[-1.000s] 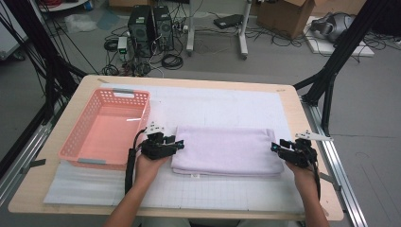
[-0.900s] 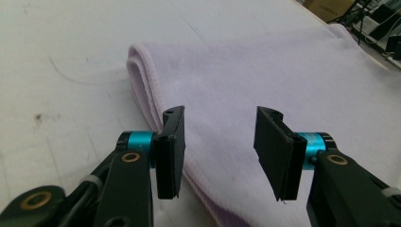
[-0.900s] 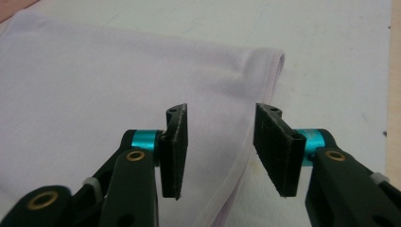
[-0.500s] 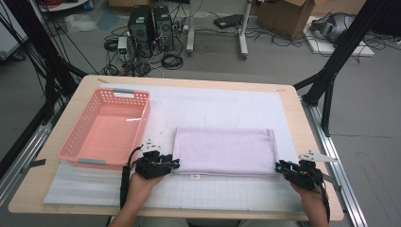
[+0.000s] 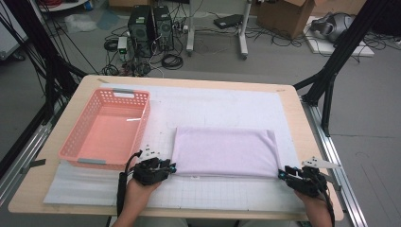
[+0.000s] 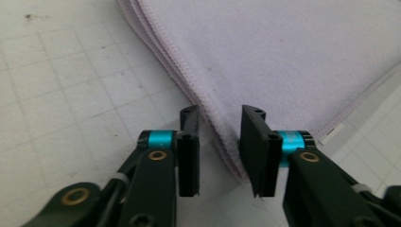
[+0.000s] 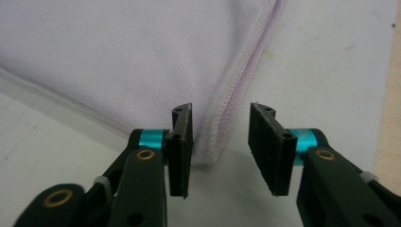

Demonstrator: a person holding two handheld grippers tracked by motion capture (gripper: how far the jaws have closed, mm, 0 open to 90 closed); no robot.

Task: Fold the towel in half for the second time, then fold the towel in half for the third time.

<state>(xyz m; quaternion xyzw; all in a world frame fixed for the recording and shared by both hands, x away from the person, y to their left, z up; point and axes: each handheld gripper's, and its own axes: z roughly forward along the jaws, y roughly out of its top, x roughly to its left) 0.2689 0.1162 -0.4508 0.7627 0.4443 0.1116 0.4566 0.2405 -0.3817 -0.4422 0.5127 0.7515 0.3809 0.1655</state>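
The table carries a white gridded mat over most of its top. On the mat lies the towel, pale lilac, folded into a flat oblong of several layers; everything else is placed from it. The basket, pink and slotted, stands just beside the towel's left edge, apart from it.

The left gripper sits at the towel's near left corner. In the left gripper view the left gripper has its jaws on either side of the stacked hems at that corner: the corner's edge runs down between them, the right jaw lies over cloth, the left jaw over bare mat. A gap shows on both sides of the edge, so the jaws stand narrow but do not pinch; they have just been closing.

The right gripper sits at the towel's near right corner. In the right gripper view the right gripper straddles the rounded corner hem, its left jaw close against the cloth, its right jaw well off it over the mat. These jaws are partly spread and clamp nothing; they have just been opening.
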